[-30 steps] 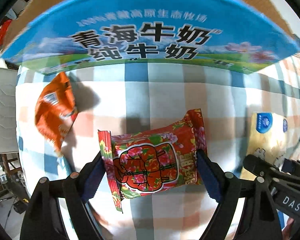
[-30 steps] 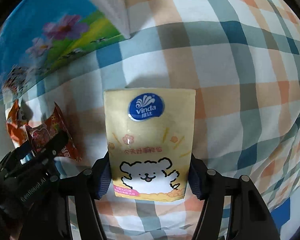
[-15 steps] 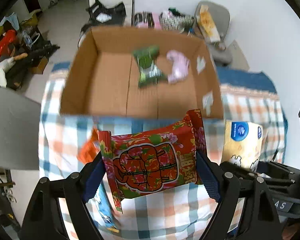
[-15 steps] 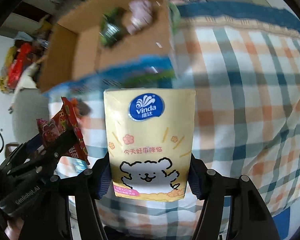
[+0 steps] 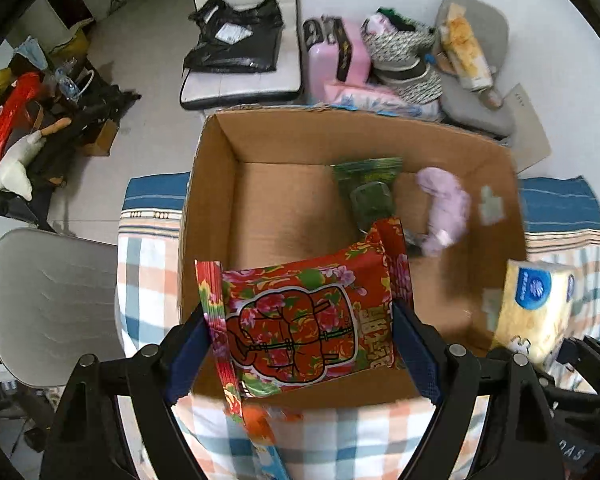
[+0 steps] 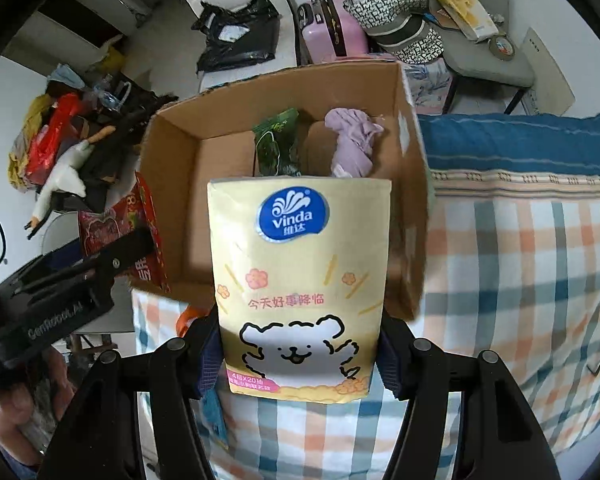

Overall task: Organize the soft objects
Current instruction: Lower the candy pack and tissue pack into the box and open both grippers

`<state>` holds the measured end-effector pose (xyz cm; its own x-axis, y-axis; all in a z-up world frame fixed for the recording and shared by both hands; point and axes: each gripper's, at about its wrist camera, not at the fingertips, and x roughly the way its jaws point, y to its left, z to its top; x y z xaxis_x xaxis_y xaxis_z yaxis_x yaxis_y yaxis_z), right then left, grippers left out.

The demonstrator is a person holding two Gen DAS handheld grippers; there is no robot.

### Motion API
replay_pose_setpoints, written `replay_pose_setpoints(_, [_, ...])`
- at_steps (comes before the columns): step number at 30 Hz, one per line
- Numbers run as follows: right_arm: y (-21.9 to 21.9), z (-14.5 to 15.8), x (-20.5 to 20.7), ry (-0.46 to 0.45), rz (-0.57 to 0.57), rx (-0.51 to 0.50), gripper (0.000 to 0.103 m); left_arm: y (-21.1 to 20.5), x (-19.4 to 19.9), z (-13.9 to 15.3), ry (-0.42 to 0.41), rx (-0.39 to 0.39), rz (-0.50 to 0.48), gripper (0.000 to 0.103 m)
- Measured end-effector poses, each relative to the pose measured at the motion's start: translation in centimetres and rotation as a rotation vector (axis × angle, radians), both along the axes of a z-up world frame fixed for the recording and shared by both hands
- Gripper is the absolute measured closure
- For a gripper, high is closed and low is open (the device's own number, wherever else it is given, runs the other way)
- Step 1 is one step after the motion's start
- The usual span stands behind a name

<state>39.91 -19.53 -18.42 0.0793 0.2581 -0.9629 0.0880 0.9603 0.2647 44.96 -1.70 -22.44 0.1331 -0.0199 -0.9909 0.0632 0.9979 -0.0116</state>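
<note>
My left gripper is shut on a red flowered snack packet and holds it above the near edge of an open cardboard box. My right gripper is shut on a yellow Vinda tissue pack, held above the box's near wall. The tissue pack also shows in the left wrist view, and the red packet in the right wrist view. Inside the box lie a green packet and a lilac soft cloth.
The box stands on a checked cloth over a table. An orange packet lies on the cloth by the box's near wall. A grey chair stands left. Bags, a pink case and chairs crowd the floor beyond.
Both grippers have risen from the cloth with their packs and moved forward over the box, so the box's inside now shows from above.
</note>
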Motion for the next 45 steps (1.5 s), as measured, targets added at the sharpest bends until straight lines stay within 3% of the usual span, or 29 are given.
replay_pose_setpoints(12, [1.2,-10.0,5.8,0.163,-0.002,-0.082,0.038,-0.5,7.5,-7.2,0.135,0.059,-0.050,0.019])
replay_pose_setpoints(20, [0.9,-13.2,5.7,0.207,0.000,-0.113,0.038,-2.2,9.1,-9.3,0.170,0.090,-0.101,0.017])
replay_pose_setpoints(25, [0.7,-14.5,5.6,0.240,0.007,-0.133,0.037,-2.5,9.8,-10.0,0.203,0.101,-0.085,0.017])
replay_pose_setpoints(28, [0.6,-14.7,5.7,0.243,0.001,-0.139,0.030,-2.2,9.9,-9.9,0.210,0.082,-0.066,0.017])
replay_pose_setpoints(30, [0.4,-14.4,5.5,0.234,-0.001,-0.136,0.016,-2.1,9.8,-9.6,0.205,0.081,-0.063,0.017])
replay_pose_setpoints(37, [0.8,-12.6,6.1,0.205,-0.001,-0.141,0.010,-1.8,9.3,-8.3,0.190,0.084,-0.069,0.012])
replay_pose_setpoints(42, [1.2,-11.1,5.3,0.183,0.006,-0.156,0.008,-1.6,7.7,-5.7,0.125,0.061,-0.072,0.012])
replay_pose_setpoints(45, [1.4,-10.4,4.6,0.163,0.007,-0.163,0.001,-1.3,5.7,-3.9,0.075,0.048,-0.073,0.012])
